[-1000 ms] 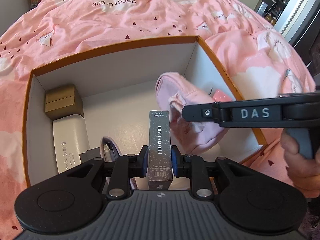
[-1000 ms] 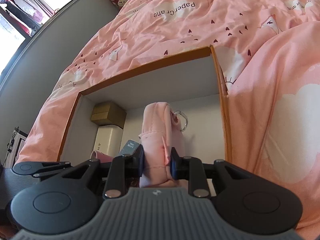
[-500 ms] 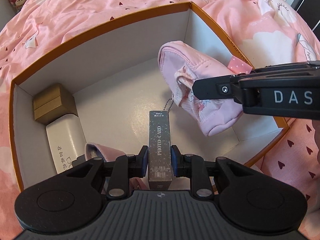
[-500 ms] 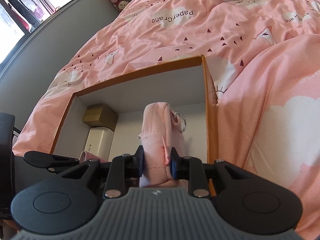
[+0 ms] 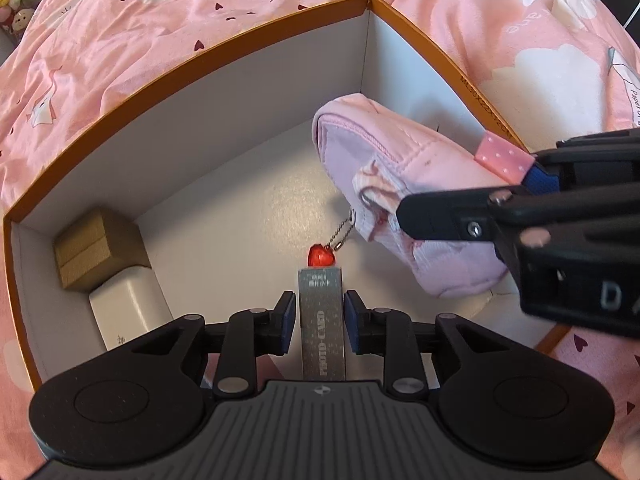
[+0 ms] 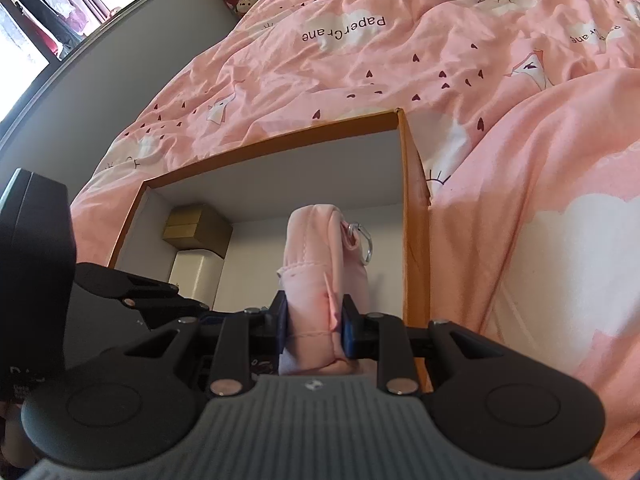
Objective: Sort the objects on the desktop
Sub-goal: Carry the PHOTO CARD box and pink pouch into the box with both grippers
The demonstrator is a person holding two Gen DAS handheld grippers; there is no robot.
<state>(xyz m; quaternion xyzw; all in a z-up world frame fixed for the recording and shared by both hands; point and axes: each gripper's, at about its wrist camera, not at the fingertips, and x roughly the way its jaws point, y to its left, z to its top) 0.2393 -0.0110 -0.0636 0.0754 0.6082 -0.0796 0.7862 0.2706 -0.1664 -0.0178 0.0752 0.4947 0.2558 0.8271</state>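
A grey photo-card box (image 5: 322, 322) is seen upright between the fingers of the left gripper (image 5: 320, 322), whose pads appear slightly parted from its sides, low over the near floor of an orange-rimmed storage box (image 5: 192, 56) on a pink duvet (image 5: 120, 20). A pink pouch (image 5: 404, 200), its red heart charm (image 5: 320, 255) dangling just beyond the card box, is clamped firmly in the right gripper (image 6: 313, 330) near the right wall. The pouch is best lowered flat against that wall, clear of the card box, while a brown carton (image 5: 96, 248) and white case (image 5: 128, 308) lie undisturbed at far left.
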